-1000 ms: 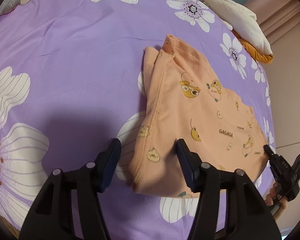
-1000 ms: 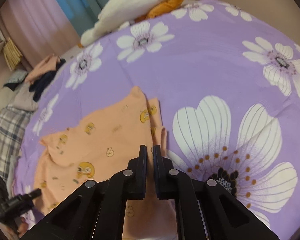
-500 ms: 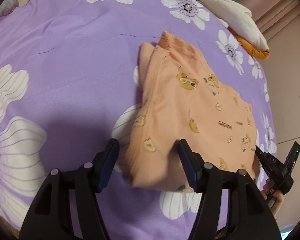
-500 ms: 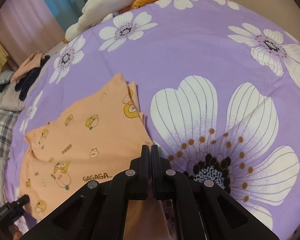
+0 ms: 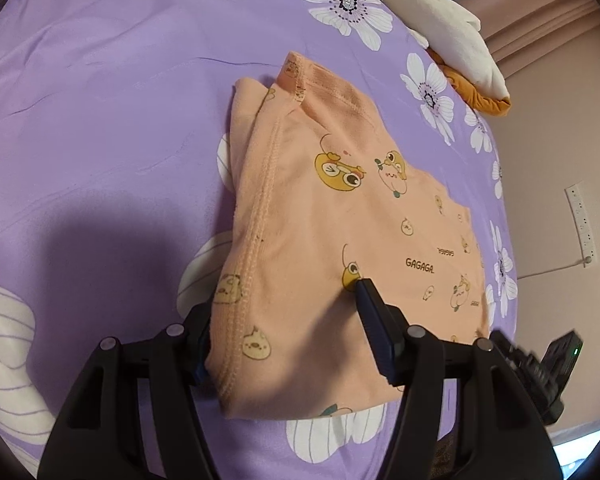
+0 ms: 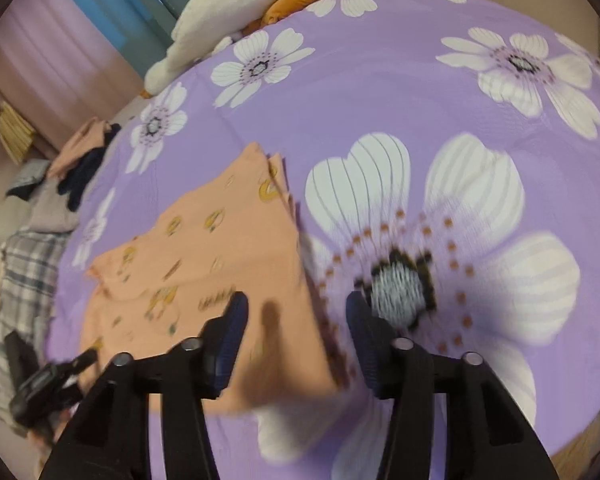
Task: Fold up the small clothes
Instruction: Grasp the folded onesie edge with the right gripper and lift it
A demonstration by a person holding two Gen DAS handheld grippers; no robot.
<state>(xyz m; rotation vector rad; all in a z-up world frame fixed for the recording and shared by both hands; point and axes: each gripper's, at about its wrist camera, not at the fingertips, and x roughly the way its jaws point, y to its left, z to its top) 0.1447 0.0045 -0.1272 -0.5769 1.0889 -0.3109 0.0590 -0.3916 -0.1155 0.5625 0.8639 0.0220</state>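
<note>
Letting go: right gripper (image 6: pixel 296 320) fingers are opening off the peach shirt (image 5: pixel 340 216) (fold's laid); left gripper (image 5: pixel 284 320) straddles the hem, half-wide.

The left gripper (image 5: pixel 284 320) angles downward, jaws parted; the right gripper (image 6: pixel 296 312), blurred, seems unclenched, its jaws opening.

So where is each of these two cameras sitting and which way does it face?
Left wrist: on the left gripper, looking down over the peach garment on the purple bedspread; its fingers straddle the near corner.
Right wrist: on the right gripper, jaws opening, over the garment's opposite edge.
Shared: garment, bedspread, cream pillow; each view catches the other gripper.
</note>
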